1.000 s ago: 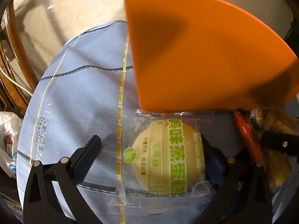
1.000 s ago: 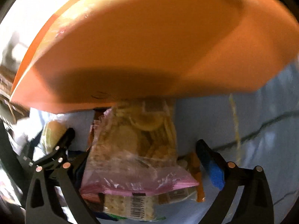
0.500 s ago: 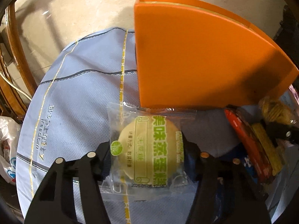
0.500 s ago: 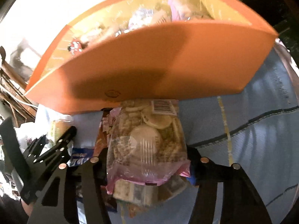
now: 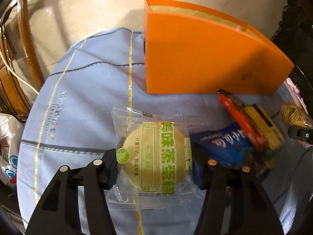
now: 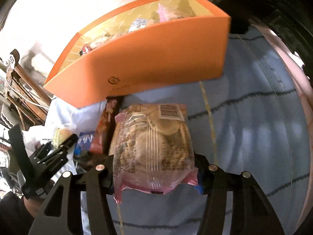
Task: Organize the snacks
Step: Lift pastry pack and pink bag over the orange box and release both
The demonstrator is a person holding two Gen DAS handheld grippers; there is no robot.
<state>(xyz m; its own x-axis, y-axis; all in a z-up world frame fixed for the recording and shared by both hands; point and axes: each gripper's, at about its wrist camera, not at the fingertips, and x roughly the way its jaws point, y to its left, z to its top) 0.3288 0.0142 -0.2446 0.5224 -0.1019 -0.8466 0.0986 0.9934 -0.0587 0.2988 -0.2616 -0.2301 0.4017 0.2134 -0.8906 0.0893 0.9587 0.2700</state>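
My left gripper is shut on a clear packet with a round yellow steamed cake, held above the blue cloth. My right gripper is shut on a pink-edged bag of crackers, lifted off the snack pile. An orange box stands behind on the cloth; in the right wrist view the orange box is open at the top with several snacks inside. The left gripper also shows at the left of the right wrist view.
A blue cookie packet, a red packet and a yellow cracker pack lie on the blue tablecloth right of the cake. A wooden chair and white plastic bag are at the left, tiled floor beyond.
Both grippers closed on their packets and pulled back and up from the orange box. The box now looks farther away, and its open top shows.
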